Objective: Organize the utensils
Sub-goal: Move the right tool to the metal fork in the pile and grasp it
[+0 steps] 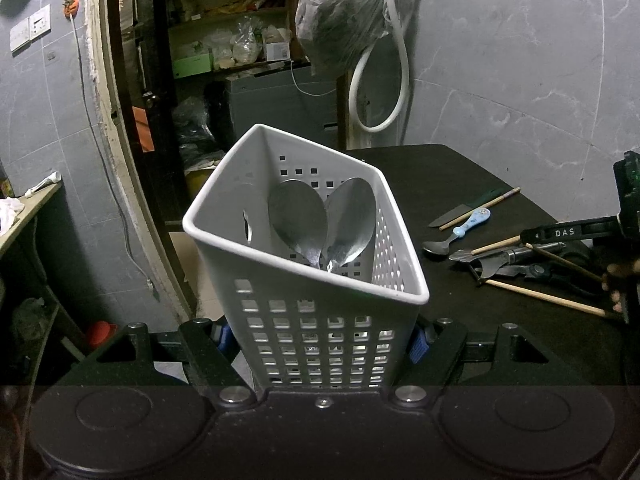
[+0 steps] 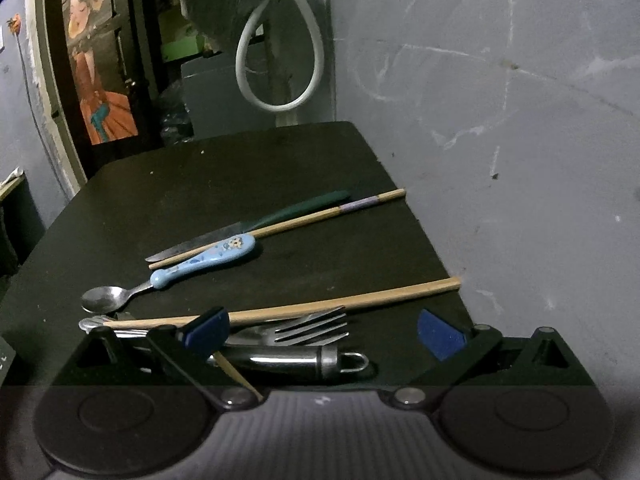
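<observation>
My left gripper [image 1: 320, 340] is shut on a white perforated utensil basket [image 1: 320, 320], its blue pads pressed on both side walls. Two large metal spoons [image 1: 298, 216] stand in it, bowls up. My right gripper [image 2: 323, 332] is open, low over a pile of utensils on the black table [image 2: 240, 168]. Between its pads lie a fork [image 2: 312, 326], a long chopstick [image 2: 340, 300] and a shiny metal-handled tool [image 2: 296, 358]. Farther back are a blue-handled spoon [image 2: 208, 260], a green-handled knife [image 2: 280, 214] and a second chopstick [image 2: 300, 220].
A grey marbled wall [image 2: 480, 120] borders the table's right edge. A white hose [image 2: 280, 80] and a filled plastic bag [image 1: 340, 20] hang at the back. Left of the table is an open doorway with shelves [image 1: 224, 40]. Another chopstick [image 2: 236, 372] lies under the right gripper's left finger.
</observation>
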A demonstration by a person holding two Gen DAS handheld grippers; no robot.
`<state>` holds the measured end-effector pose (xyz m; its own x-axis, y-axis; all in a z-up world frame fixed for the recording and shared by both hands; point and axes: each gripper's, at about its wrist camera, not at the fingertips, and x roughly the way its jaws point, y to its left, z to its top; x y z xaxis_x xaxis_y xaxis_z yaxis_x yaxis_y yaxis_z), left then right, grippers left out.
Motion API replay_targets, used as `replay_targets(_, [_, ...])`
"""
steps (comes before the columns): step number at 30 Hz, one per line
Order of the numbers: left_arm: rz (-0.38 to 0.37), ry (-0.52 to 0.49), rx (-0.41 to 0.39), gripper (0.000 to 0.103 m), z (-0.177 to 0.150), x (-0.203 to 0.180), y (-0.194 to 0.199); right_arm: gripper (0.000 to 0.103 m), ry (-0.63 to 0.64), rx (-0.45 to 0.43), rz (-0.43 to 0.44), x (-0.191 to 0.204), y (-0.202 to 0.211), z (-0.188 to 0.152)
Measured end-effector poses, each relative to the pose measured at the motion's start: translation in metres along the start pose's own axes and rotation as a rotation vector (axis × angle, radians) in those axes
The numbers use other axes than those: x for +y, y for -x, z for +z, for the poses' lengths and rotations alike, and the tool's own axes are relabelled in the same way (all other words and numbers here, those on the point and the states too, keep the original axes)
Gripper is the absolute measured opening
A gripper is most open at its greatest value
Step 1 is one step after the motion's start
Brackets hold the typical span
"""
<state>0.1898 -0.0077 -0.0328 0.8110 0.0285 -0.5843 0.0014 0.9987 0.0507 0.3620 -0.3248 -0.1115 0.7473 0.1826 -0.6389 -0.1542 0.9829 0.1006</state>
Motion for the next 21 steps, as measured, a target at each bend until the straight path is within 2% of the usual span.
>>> replay_targets(6, [-0.001, -0.002, 0.000, 0.077, 0.0000, -0.0001, -0.0004, 0.092, -0.016, 0.003, 0.036, -0.0011, -0.0062, -0.0033])
replay_targets(9, [-0.001, -0.003, 0.000, 0.077, 0.0001, -0.0003, -0.0004, 0.084, -0.006, -0.001, 0.057, -0.0004, -0.0051, -0.0031])
replay_targets(12, [-0.001, -0.003, -0.001, 0.077, 0.0001, -0.0001, -0.0004, 0.074, 0.004, -0.002, 0.071, 0.0010, -0.0038, -0.0025])
replay_targets(16, [-0.001, -0.004, -0.001, 0.077, 0.0001, -0.0002, -0.0005, 0.055, 0.003, -0.008, 0.084, 0.0031, -0.0020, -0.0033])
replay_targets(21, [-0.001, -0.003, 0.000, 0.077, 0.0001, -0.0002, -0.0006, 0.052, -0.001, -0.022, 0.097, 0.0055, -0.0017, -0.0060])
